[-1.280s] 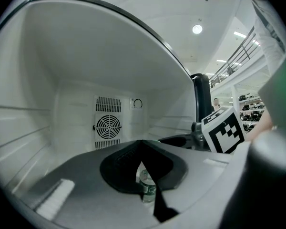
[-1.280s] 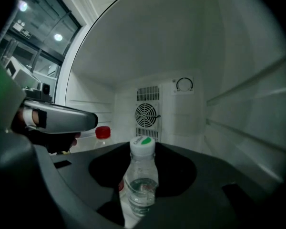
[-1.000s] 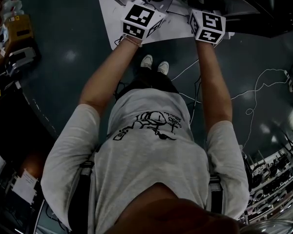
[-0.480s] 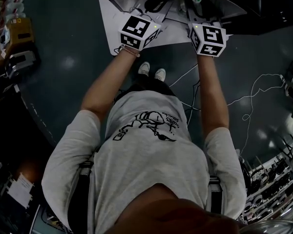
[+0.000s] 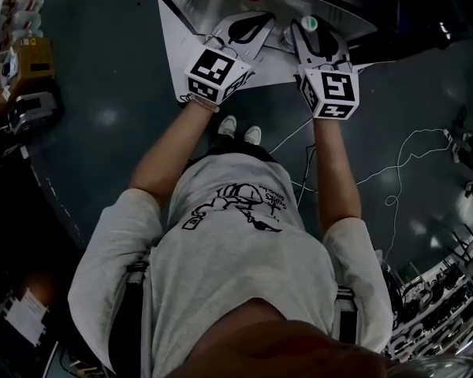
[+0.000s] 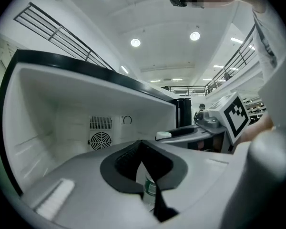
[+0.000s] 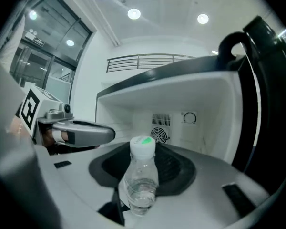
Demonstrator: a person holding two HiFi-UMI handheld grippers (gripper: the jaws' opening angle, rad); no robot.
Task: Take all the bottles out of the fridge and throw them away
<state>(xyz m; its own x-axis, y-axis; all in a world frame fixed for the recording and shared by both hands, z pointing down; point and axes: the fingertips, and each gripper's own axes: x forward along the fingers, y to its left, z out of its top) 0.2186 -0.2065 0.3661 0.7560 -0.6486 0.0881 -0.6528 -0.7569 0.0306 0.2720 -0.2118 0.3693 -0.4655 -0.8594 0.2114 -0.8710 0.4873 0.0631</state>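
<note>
Risks first: we're holding two bottles at once, just outside the open fridge (image 7: pixel 200 104), with the left gripper (image 6: pixel 144 168) and the right gripper (image 7: pixel 144 168) close beside each other. A bump between them could be knocking either bottle loose.

The green-label bottle (image 6: pixel 150 191) is sitting low in the left gripper, with only a sliver showing between the pads, so we're judging that one likeliest to slip. The white-cap bottle (image 7: pixel 142 185) is thin plastic with some water in it, so a tilt could be swinging it out.

Cables (image 5: pixel 394 164) are lying on the floor by our feet, and no bin is showing in any view.

- **Right gripper:** jaws standing wide, pinching the white-cap bottle round its body, cap up.
- **Left gripper:** pinching the green-label bottle.
- **Fridge:** no bottles showing in the part we're seeing.
</note>
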